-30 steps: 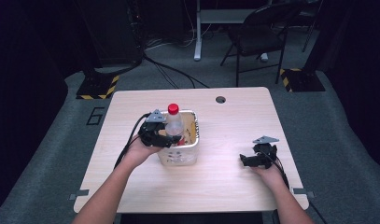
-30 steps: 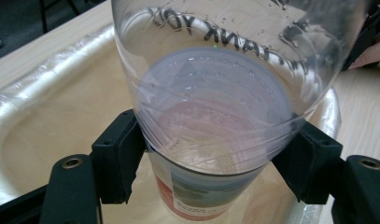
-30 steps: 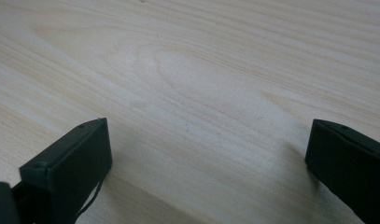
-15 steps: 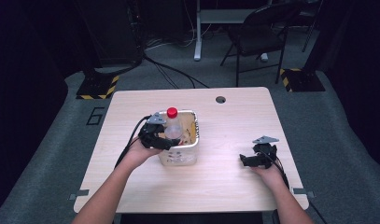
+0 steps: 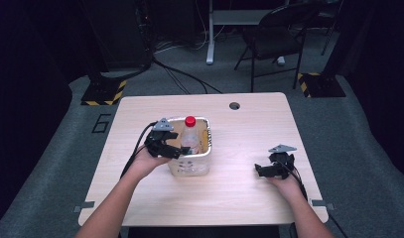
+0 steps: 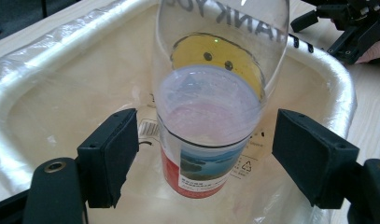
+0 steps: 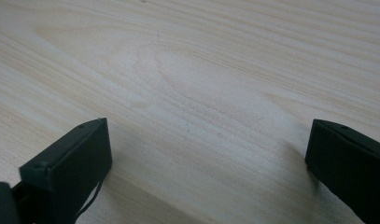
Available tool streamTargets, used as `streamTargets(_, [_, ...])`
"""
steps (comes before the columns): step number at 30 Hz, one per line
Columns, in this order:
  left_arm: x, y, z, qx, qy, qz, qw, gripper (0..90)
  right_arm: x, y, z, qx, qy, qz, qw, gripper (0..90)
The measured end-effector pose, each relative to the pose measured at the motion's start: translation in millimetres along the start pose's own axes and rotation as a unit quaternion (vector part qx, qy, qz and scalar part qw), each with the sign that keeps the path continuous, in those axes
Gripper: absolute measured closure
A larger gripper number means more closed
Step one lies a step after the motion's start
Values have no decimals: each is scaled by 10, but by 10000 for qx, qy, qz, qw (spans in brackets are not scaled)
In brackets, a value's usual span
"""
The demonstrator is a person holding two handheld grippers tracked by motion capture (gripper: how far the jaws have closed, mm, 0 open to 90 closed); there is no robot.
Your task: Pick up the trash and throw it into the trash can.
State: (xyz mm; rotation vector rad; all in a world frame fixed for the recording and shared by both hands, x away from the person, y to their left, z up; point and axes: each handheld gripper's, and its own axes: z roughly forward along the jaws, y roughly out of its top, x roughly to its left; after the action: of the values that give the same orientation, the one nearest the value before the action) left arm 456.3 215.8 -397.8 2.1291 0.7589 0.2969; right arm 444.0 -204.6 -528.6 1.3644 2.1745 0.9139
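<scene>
Clear plastic bottle point(image 6: 211, 126) stands upright in bin point(image 6: 327, 70), centred between left gripper point(image 6: 208, 158) pads, jaws just opening, untouching; right gripper point(image 7: 201, 158) open, far.

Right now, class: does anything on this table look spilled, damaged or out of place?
Nothing stands out. The bottle stands upright in the lined bin, red cap on, no spill visible. The left gripper jaws have just been opening, with the bottle between them but untouched.
</scene>
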Motion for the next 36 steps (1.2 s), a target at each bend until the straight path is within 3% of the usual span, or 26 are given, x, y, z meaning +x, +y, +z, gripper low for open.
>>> streamTargets(15, [7, -27, -198, -123, 77, 33, 9999, 230, 1, 0, 0, 2, 0, 1, 10000, 0])
streamTargets(25, [167, -138, -495, -197, 380, -58, 9991, 237, 1, 0, -1, 3, -7, 1, 10000, 0])
streamTargets(36, [313, -303, -651, -200, 609, -205, 9977, 243, 1, 0, 0, 1, -2, 3, 10000, 0])
